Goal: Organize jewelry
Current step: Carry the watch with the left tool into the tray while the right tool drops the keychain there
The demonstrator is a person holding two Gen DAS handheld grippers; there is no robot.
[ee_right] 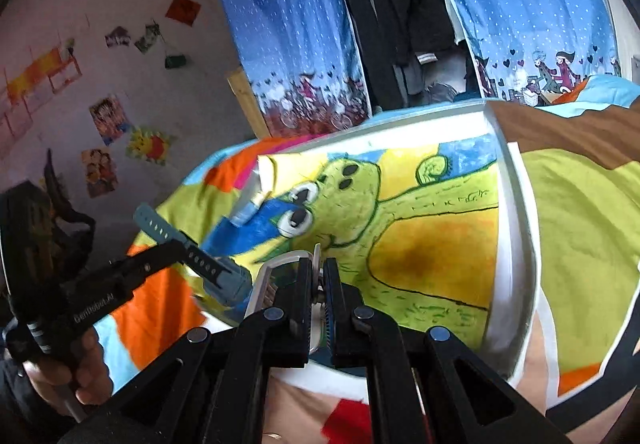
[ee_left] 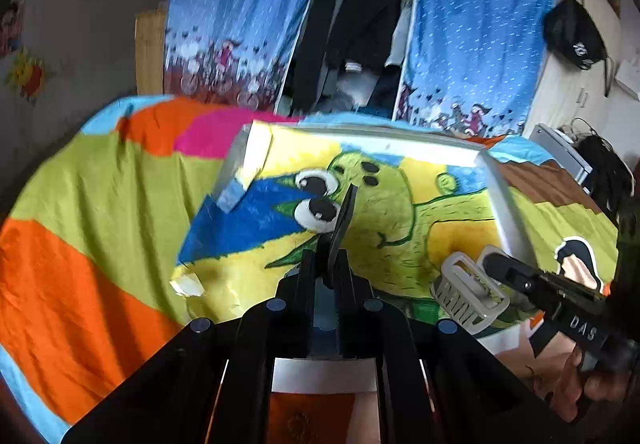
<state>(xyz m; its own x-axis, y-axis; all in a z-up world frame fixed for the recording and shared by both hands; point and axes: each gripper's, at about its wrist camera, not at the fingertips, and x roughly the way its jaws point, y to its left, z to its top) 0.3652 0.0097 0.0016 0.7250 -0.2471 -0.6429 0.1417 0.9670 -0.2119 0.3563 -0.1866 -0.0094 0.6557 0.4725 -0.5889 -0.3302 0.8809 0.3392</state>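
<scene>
My left gripper (ee_left: 325, 264) is shut on a blue-grey watch; its strap (ee_left: 345, 217) stands edge-on between the fingers, and the watch (ee_right: 188, 248) shows from the side in the right wrist view, held above the tray's left edge. My right gripper (ee_right: 318, 276) is shut on a white hair claw clip (ee_right: 276, 276), which also shows in the left wrist view (ee_left: 466, 292), low over the near part of a shallow white tray (ee_left: 502, 199) lined with a green cartoon-creature drawing (ee_right: 420, 244).
The tray (ee_right: 516, 244) lies on a bed with a bright striped cover (ee_left: 100, 203). A small torn white scrap (ee_left: 186, 284) lies by the tray's near left corner. Blue patterned curtains (ee_left: 240, 3) and hanging dark clothes (ee_left: 360, 3) are behind.
</scene>
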